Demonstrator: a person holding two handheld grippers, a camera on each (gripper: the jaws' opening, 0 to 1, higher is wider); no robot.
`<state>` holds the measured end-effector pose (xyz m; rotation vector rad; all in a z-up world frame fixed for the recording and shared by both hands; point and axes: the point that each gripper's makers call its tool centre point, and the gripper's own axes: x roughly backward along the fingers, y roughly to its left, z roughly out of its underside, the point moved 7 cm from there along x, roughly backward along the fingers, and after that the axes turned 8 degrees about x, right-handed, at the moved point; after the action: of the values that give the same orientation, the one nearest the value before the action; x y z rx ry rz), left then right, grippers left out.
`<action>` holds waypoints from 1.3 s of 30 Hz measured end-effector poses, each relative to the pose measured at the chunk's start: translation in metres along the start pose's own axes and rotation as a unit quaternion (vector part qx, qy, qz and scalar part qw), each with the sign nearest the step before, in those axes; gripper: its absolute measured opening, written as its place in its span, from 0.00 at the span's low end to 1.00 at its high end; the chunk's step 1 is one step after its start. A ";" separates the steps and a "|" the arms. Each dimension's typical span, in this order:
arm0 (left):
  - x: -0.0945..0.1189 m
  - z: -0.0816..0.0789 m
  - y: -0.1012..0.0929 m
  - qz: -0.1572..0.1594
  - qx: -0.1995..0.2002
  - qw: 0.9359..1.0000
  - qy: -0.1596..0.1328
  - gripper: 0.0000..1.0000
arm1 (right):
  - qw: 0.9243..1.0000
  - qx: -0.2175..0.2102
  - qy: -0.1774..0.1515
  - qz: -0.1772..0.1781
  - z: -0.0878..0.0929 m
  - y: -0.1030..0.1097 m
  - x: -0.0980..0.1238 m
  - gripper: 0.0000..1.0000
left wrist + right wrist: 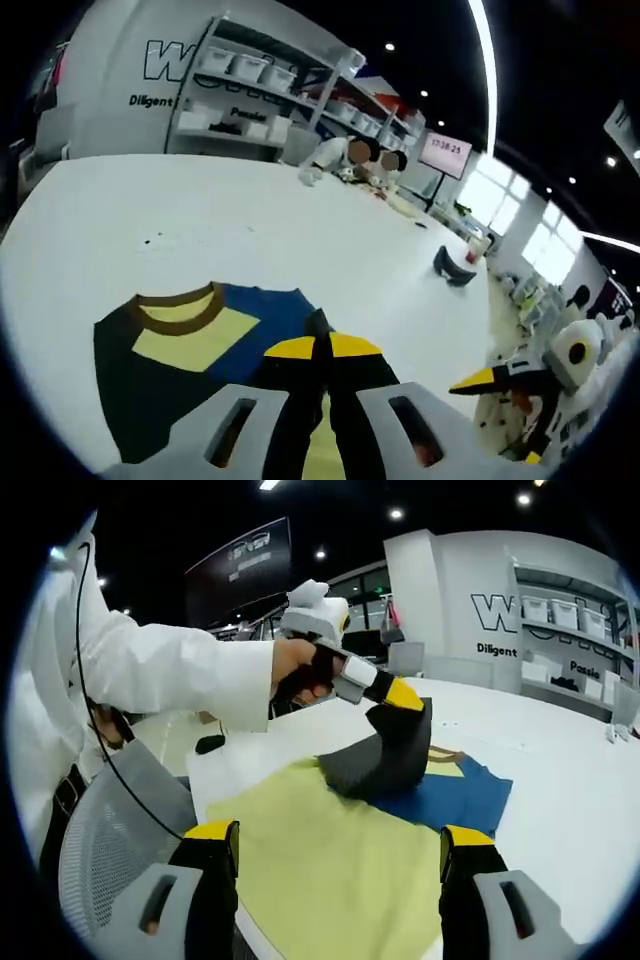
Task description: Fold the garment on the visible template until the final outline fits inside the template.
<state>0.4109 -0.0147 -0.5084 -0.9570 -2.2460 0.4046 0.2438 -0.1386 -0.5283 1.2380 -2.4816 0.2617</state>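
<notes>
Shirt [400, 800] lies on the white table [200, 210], over a yellow sheet [330, 870]. Left gripper [405, 705] is pinched on its dark sleeve, lifted; right gripper [340, 855] hangs spread above the sheet. Cloth looks soft and limp: grip edges.

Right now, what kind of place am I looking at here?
Probably a lab or workshop hall. A big white table holds a garment, shelves of white storage bins line the wall, and a wall screen shows a clock.
</notes>
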 end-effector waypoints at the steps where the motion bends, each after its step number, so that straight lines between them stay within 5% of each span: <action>1: -0.005 0.003 0.002 0.002 0.004 1.000 0.004 0.00 | 1.000 -0.001 0.000 0.000 0.001 0.000 0.000 0.84; 11: -0.037 0.032 -0.002 0.010 0.035 0.999 0.038 0.00 | 1.000 -0.005 0.000 0.008 0.002 -0.002 0.003 0.84; 20: -0.051 0.045 -0.002 -0.003 0.009 0.998 0.055 0.00 | 1.000 -0.007 0.002 0.009 0.004 -0.004 0.004 0.84; 39: -0.076 0.078 -0.015 0.008 0.022 0.995 0.096 0.02 | 1.000 -0.014 0.009 0.023 0.008 -0.009 0.006 0.84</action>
<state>0.3896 -0.0819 -0.5925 -0.9503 -2.0495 0.3511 0.2454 -0.1508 -0.5336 1.1643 -2.4911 0.2487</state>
